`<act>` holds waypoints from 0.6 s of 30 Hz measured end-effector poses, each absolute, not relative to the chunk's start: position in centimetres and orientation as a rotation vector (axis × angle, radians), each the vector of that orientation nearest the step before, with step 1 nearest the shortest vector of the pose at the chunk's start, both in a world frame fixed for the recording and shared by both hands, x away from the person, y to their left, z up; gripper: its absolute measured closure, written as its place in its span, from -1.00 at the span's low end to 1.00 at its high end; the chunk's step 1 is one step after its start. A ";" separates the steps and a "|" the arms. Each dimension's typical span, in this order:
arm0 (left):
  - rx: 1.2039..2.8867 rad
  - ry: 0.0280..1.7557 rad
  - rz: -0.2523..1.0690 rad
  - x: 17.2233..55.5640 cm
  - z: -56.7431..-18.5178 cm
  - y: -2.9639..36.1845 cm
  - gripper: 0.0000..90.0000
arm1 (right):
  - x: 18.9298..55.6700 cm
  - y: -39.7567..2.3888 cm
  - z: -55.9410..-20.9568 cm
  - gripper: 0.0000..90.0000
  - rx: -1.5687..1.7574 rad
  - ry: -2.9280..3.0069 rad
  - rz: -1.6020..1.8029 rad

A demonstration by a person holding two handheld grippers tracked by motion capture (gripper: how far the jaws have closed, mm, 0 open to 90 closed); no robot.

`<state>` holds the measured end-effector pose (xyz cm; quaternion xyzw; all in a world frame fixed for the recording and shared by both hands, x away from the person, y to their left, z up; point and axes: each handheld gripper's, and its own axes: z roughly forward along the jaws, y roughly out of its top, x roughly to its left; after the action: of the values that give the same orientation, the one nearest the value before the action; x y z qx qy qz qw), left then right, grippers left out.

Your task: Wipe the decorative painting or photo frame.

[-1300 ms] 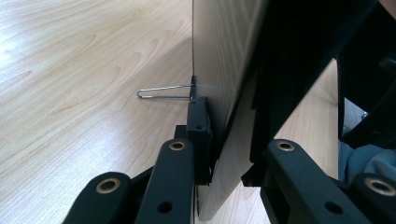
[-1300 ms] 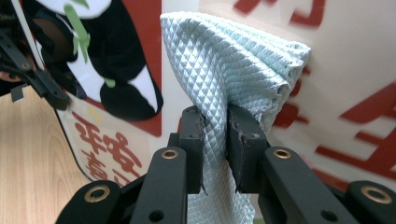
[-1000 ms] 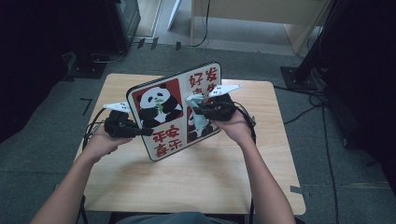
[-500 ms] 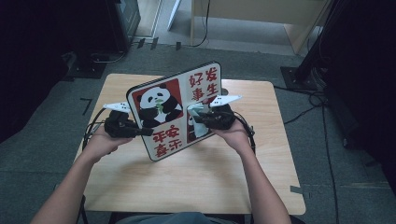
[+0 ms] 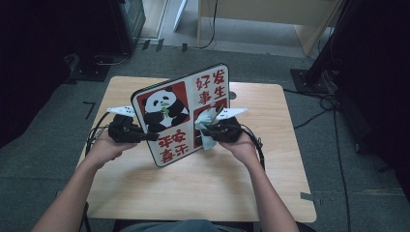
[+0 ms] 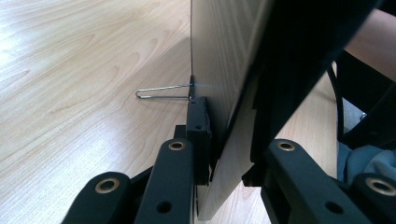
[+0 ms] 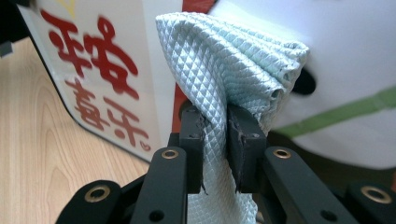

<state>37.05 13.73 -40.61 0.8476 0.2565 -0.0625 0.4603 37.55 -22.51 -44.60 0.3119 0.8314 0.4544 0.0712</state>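
A person holds a panda board (image 5: 181, 113) tilted upright over the wooden table (image 5: 270, 179). The left gripper (image 5: 145, 137) clamps the board's left edge. The right gripper (image 5: 207, 129) pinches a pale blue cloth (image 7: 224, 74) against the board's printed face.

I read this as a lab: around my wooden table (image 5: 270, 183), grey carpet (image 5: 43, 169), cables (image 5: 319, 104), dark stands (image 5: 329, 53).

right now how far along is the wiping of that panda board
Done: the left claw is clamped on the panda board's edge, propping it tilted on the table, and the right claw is shut on the pale cloth. In hand: the cloth sits against the printed face. How much is left to wipe can't be told.
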 end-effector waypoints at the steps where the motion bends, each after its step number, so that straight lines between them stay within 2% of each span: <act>1: 2.086 0.631 -0.153 37.1 -40.6 13.7 0.76 | 37.5 -22.5 -44.8 0.72 0.947 2.511 1.354; 18: 2.083 0.633 -0.153 37.0 -40.7 13.7 0.75 | 37.1 -22.2 -46.7 0.73 0.976 2.577 1.286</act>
<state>37.03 13.69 -40.65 0.8469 0.2573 -0.0624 0.4612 37.11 -22.20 -46.74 0.3207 0.8464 0.4222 0.0502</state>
